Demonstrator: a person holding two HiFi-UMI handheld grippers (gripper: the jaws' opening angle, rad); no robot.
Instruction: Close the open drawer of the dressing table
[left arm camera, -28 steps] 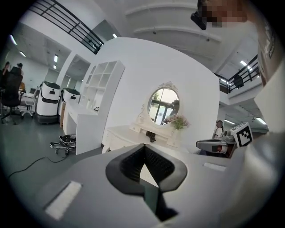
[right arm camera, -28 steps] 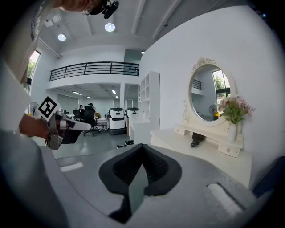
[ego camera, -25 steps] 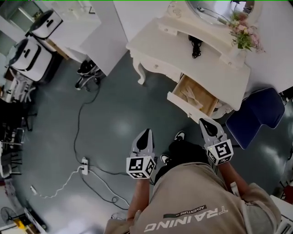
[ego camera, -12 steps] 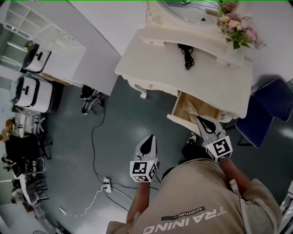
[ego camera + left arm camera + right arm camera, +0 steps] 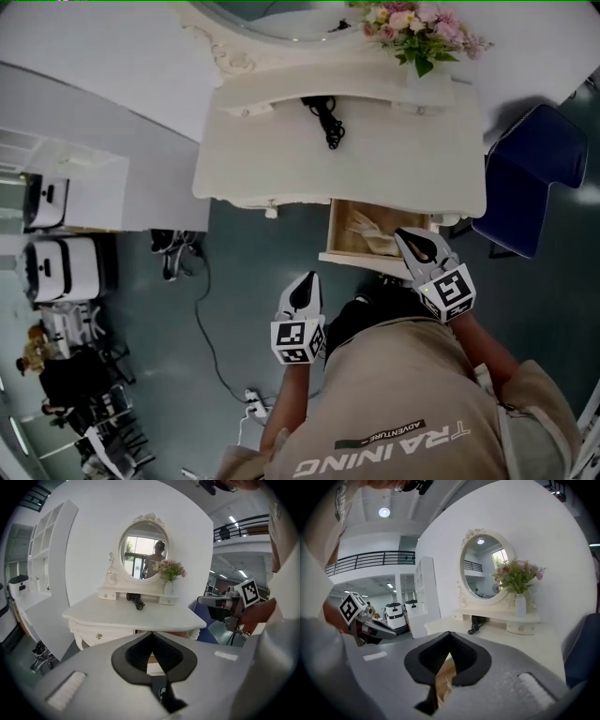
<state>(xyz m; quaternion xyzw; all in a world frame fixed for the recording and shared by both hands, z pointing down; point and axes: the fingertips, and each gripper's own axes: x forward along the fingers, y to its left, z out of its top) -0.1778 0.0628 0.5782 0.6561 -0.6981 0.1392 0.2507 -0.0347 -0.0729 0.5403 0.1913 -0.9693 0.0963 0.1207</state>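
Note:
The cream dressing table (image 5: pixel 375 159) stands at the top of the head view. Its right drawer (image 5: pixel 349 259) is pulled out, showing a wooden inside with pale items. My right gripper (image 5: pixel 408 240) is shut and empty, its tip at the drawer's front right corner; whether it touches I cannot tell. In the right gripper view the wooden drawer (image 5: pixel 445 672) shows just below the closed jaws. My left gripper (image 5: pixel 304 281) is shut and empty over the floor, short of the drawer front and to its left. The left gripper view faces the table (image 5: pixel 136 616) and its oval mirror (image 5: pixel 143 557).
A vase of flowers (image 5: pixel 417 23) and a black corded device (image 5: pixel 326 117) sit on the table top. A blue chair (image 5: pixel 534 173) stands right of the table. A power strip with cables (image 5: pixel 251 398) lies on the floor, and white machines (image 5: pixel 56 267) stand at the left.
The person has stepped closer to the table. My right gripper has come up to the drawer's front right corner. The drawer stands as far open as before.

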